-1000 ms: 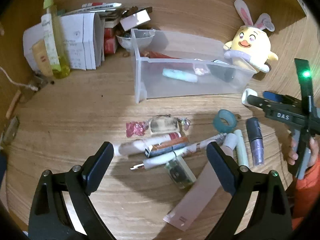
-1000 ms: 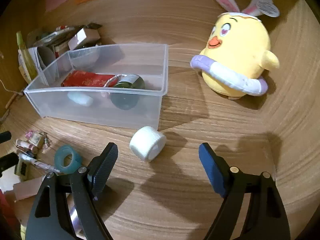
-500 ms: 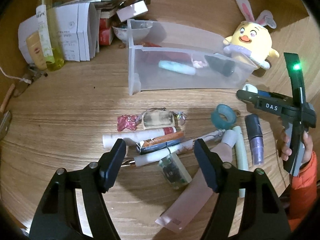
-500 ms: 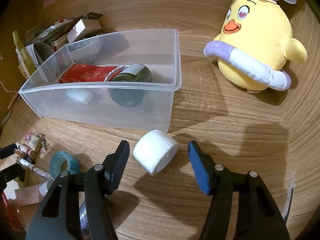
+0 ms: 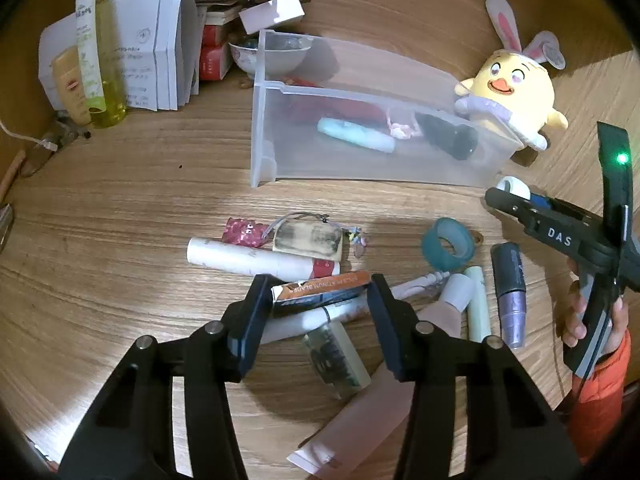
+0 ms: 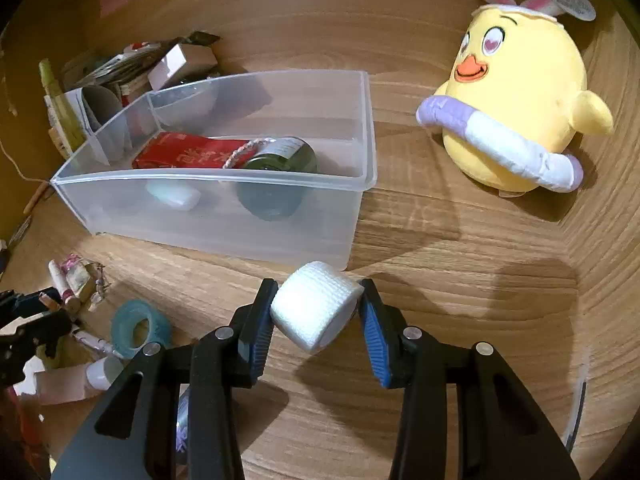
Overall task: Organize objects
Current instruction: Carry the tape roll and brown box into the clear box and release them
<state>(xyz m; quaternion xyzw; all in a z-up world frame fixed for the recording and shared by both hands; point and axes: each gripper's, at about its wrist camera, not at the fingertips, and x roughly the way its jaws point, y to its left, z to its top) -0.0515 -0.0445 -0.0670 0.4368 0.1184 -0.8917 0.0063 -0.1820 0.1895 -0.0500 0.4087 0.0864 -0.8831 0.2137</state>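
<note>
My left gripper [image 5: 318,296] is shut on an orange and blue razor-blade box [image 5: 320,293] in a pile of small items on the wooden table. My right gripper [image 6: 318,312] is shut on a white bandage roll [image 6: 316,306] just in front of the clear plastic bin [image 6: 360,128]. The bin [image 5: 264,120] holds a red packet [image 6: 188,154], a dark green bottle [image 6: 276,176] and a pale blue tube [image 5: 356,134]. The right gripper also shows in the left wrist view [image 5: 516,200].
A teal tape ring [image 5: 448,246], a purple tube [image 5: 510,292], a white tube [image 5: 256,258], a pink tube [image 5: 360,420] and a tag [image 5: 308,240] lie around the left gripper. A yellow chick plush [image 6: 516,108] sits right of the bin. Boxes and a bottle [image 5: 98,52] stand behind.
Both grippers moved forward and closed: the left onto the orange and blue box, the right onto the white roll.
</note>
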